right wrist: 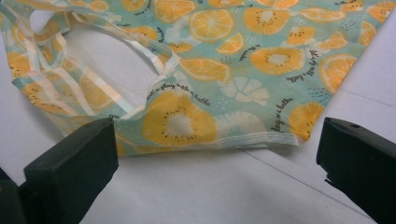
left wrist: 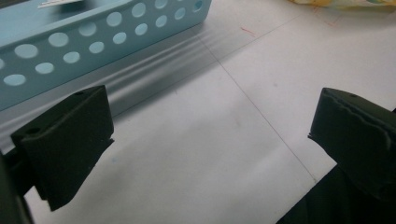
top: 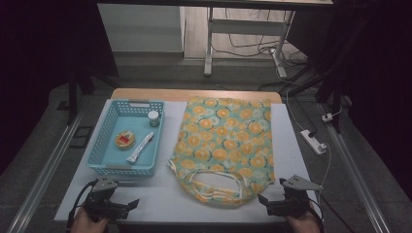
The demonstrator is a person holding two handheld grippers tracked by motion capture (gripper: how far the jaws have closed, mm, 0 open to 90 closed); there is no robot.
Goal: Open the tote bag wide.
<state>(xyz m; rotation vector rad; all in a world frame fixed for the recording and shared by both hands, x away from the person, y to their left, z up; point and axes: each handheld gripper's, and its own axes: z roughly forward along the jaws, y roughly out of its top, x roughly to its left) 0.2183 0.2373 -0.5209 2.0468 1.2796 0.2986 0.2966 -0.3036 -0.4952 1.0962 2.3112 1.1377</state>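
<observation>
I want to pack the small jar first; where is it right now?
In the high view the small jar stands in the blue basket's far right corner, beyond the white tube, left of the orange-print bag.

High view: fixed above near edge, looking forward and down over whole tabletop [top: 291, 145]. Left claw [top: 127, 206] view: low, close, facing basket [left wrist: 93, 42] wall. Right claw [top: 266, 203] view: low, close, facing bag [right wrist: 224, 70] edge. Both patches also appear in high view.
</observation>
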